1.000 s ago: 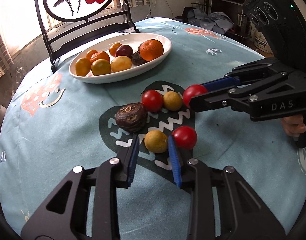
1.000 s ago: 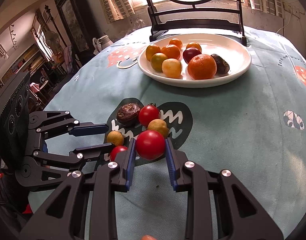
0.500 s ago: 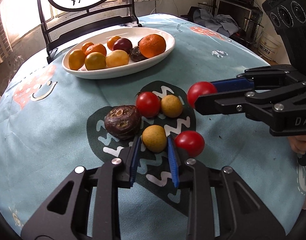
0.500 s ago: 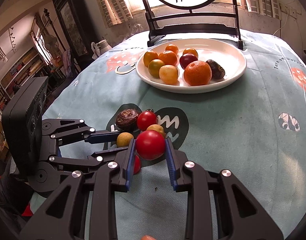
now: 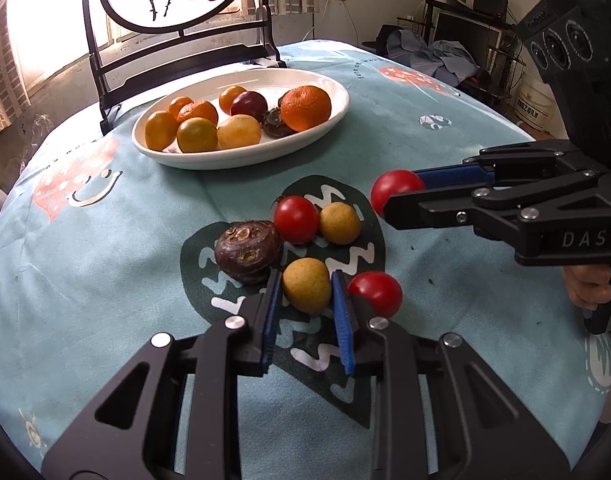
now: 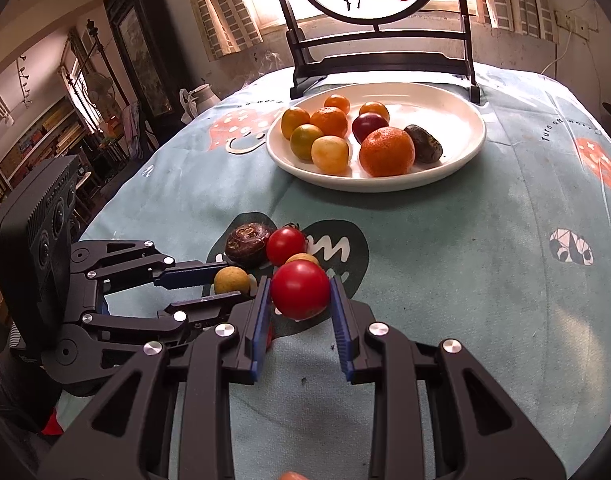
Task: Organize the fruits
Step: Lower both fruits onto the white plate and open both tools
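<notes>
My left gripper point(image 5: 306, 286) is shut on a yellow-brown fruit point(image 5: 306, 285), seen also in the right wrist view point(image 6: 230, 279). My right gripper point(image 6: 300, 290) is shut on a red tomato point(image 6: 300, 289) and holds it above the cloth; it shows in the left wrist view point(image 5: 395, 192) too. On the cloth lie a dark brown fruit point(image 5: 247, 250), a red tomato point(image 5: 296, 219), a second yellow-brown fruit point(image 5: 340, 223) and another red tomato point(image 5: 376, 291). A white plate point(image 5: 321, 136) at the back holds several oranges and other fruits.
The round table has a light blue cloth point(image 5: 105, 264) with a dark patch under the loose fruit. A black chair point(image 5: 177, 20) with a round painted panel stands behind the plate. The room's clutter lies beyond the table's far right edge.
My left gripper has closed on the yellow-brown fruit and come nearer the plate. My right gripper has risen and moved forward with the tomato.
</notes>
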`<state>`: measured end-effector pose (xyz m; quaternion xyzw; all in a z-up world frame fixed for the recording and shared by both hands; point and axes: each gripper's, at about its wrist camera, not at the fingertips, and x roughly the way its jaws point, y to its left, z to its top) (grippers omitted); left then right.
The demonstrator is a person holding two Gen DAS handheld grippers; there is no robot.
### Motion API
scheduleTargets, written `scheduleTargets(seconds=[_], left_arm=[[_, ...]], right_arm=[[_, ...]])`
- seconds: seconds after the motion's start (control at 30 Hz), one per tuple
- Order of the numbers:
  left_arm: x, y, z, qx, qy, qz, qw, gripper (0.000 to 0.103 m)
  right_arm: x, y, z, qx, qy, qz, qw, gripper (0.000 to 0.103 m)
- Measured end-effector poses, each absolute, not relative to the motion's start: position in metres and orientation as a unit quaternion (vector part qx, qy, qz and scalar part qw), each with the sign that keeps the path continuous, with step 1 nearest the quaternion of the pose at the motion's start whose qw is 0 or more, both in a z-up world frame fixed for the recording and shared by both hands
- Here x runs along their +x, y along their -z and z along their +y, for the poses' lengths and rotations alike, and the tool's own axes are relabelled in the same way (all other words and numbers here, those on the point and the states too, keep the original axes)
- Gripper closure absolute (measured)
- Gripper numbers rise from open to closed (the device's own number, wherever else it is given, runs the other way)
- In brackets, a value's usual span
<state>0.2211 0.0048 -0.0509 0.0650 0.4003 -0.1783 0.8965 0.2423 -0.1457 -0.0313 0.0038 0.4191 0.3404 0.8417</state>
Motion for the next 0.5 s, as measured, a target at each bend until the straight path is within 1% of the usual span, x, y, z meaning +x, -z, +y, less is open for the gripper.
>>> scheduleTargets(seconds=[0.13,0.27,0.37,0.5], left_arm=[[0.229,0.030,0.019,-0.006,0.198,0.391,0.899,0.078],[0.267,0.002,0.015,0.015,0.173,0.356,0.918,0.078],[0.311,-0.007,0.014,-0.001,0.157,0.349,0.924,0.078],[0.360,-0.002,0.014,-0.008,0.131,0.354,0.926,0.078]], right_arm=[[0.252,0.016,-0.158,0.036,-0.334,0.382,0.861,0.074],[0.289,0.000,-0.171,0.074,-0.288,0.336,0.894,0.073],[0.328,0.006,-0.174,0.099,-0.256,0.339,0.900,0.073],[0.366,0.021,-0.171,0.110,-0.241,0.349,0.899,0.073]])
